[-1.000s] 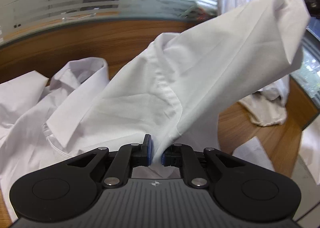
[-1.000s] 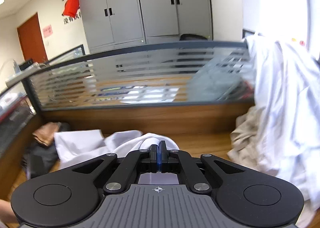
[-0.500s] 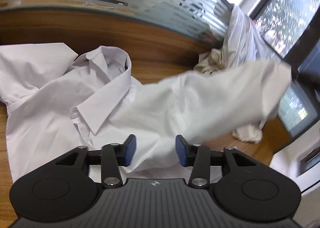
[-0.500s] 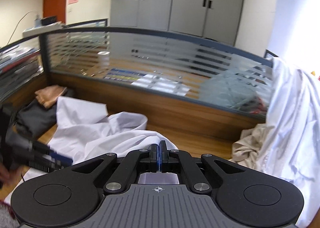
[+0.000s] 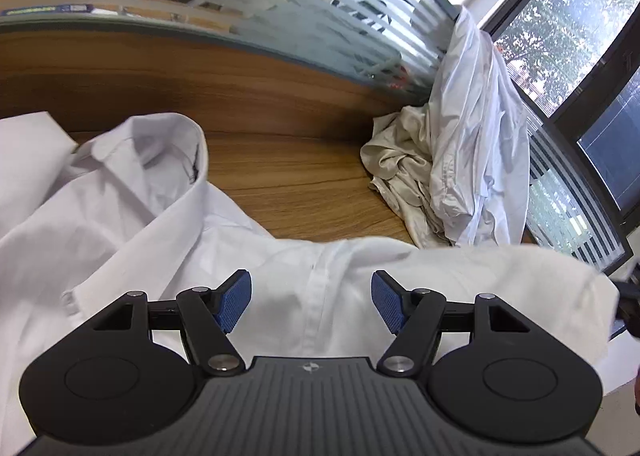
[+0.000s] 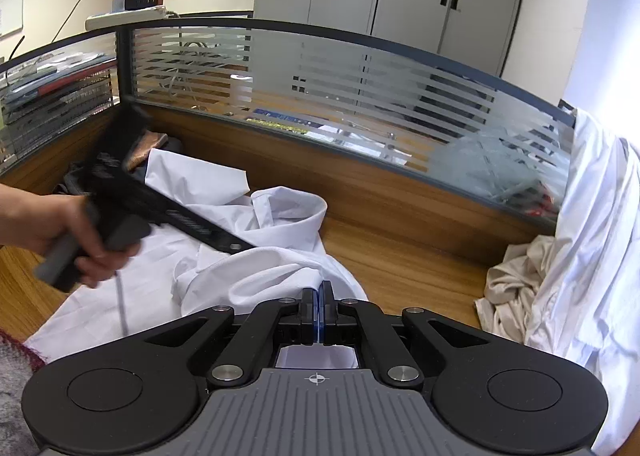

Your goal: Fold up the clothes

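**Sleeve laid across, one claw lets go**

As the white shirt lies rumpled on the wooden counter, the left claw is spreading, empty, over its sleeve at lower centre; the right claw stays pinched on cloth. Next, likely, comes a fresh grip.

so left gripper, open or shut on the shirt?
Open, jaws opening: left gripper pads stand apart above the white shirt, not pressing it.

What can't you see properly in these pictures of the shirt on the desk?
- Right wrist view: whether the right gripper pinches the white shirt; its own body hides the cloth.
- Right wrist view: left gripper is motion-blurred.
- Left wrist view: the shirt's near part is hidden under the left gripper, its jaws opening.
- Both views: beige cloth is too crumpled to identify.
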`<state>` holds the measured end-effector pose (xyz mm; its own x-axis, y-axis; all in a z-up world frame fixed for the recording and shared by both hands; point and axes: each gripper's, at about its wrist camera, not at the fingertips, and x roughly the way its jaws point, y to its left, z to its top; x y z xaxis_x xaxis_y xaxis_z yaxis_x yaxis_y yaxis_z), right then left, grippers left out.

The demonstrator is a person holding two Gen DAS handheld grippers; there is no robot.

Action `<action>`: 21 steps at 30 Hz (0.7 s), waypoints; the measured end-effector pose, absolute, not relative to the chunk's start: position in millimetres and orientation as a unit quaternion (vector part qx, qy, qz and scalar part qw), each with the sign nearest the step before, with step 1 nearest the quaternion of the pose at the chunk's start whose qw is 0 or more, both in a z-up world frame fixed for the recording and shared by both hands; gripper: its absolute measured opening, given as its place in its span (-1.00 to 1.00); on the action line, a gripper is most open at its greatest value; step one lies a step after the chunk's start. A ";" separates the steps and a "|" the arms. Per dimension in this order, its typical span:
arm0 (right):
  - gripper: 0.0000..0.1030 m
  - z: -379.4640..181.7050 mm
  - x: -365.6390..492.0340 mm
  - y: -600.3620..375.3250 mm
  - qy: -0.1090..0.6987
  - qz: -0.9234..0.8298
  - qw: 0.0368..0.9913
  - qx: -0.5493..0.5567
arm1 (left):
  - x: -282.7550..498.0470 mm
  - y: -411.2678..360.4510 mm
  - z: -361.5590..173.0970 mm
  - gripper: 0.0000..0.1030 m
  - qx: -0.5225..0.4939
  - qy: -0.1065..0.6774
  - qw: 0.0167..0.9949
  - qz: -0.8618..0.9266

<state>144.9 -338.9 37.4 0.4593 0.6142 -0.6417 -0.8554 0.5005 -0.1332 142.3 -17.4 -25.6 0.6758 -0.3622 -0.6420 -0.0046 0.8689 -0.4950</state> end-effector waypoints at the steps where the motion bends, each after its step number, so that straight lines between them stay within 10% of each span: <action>1: -0.94 36.8 143.9 -339.6 0.267 0.445 0.824 -0.227 | 147.4 -18.8 -28.5 0.39 -0.237 0.394 0.881 -0.108; 5: -0.94 34.5 141.0 -341.7 0.268 0.443 0.824 -0.229 | 164.3 -22.8 -42.8 0.02 -0.239 0.411 0.871 -0.123; 7: -0.94 33.5 140.7 -343.0 0.269 0.442 0.825 -0.228 | 170.9 -24.7 -50.1 -0.70 -0.236 0.426 0.864 -0.129; 21: -0.96 37.6 150.3 -363.7 0.232 0.358 0.879 -0.211 | 193.8 -7.9 -43.1 -0.89 -0.177 0.435 0.882 0.047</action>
<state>150.3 -363.7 37.6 0.6352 0.5321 -0.5599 -0.7282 0.6542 -0.2044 193.8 -7.9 -43.1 0.6172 -0.0716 -0.7836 -0.2372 0.9326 -0.2721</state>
